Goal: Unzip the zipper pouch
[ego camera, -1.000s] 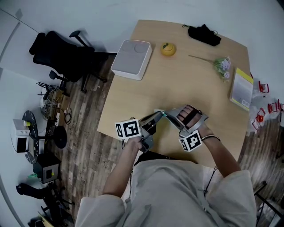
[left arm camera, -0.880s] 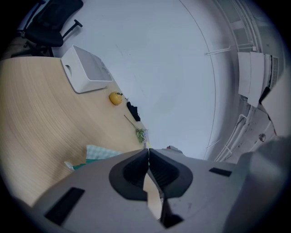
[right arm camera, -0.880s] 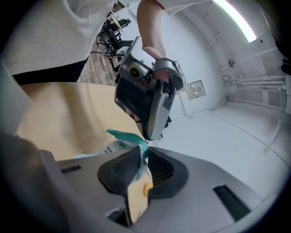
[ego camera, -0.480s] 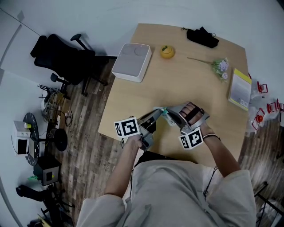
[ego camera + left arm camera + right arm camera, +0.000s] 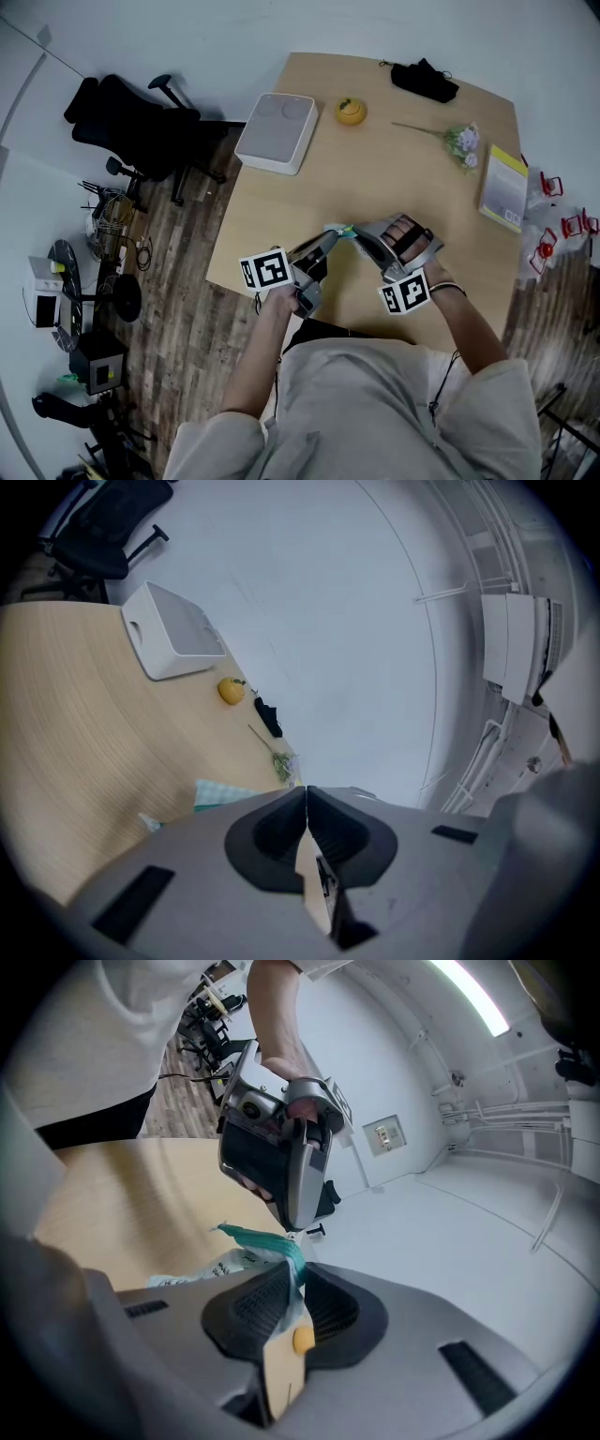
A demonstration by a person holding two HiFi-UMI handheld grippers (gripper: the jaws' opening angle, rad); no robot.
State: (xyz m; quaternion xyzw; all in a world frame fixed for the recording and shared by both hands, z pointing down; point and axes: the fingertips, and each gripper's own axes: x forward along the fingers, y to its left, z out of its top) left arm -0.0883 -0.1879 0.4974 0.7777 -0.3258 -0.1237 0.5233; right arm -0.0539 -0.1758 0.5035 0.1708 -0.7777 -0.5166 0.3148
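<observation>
**Right gripper.** Your right gripper (image 5: 296,1274) has its jaws clamped on a teal edge strip of the teal-and-white fabric zipper pouch (image 5: 246,1256). The strip leaves the jaw tips toward 10 o'clock. The rest of the pouch spreads at 9 o'clock of the jaws.

**Left gripper.** Your left gripper (image 5: 307,797) has its jaws pressed together tip to tip. Its own view shows nothing between them. The pouch (image 5: 221,793) appears just beside them at 9 o'clock. I cannot tell whether those jaws touch it.

**Head view.** The two grippers meet nose to nose near the 6 o'clock edge of the light wooden table (image 5: 394,187).
- The pouch (image 5: 345,230) sits between them.
- The left gripper (image 5: 331,238) is at its 8 o'clock.
- The right gripper (image 5: 361,233) is at its 4 o'clock.

**Other items on the table, all well apart from the pouch.**
- A white rectangular box (image 5: 277,129) lies at the table's 10 o'clock.
- A small yellow round object (image 5: 352,111) lies at 12 o'clock.
- A yellow-green book (image 5: 504,187) lies at 3 o'clock.
</observation>
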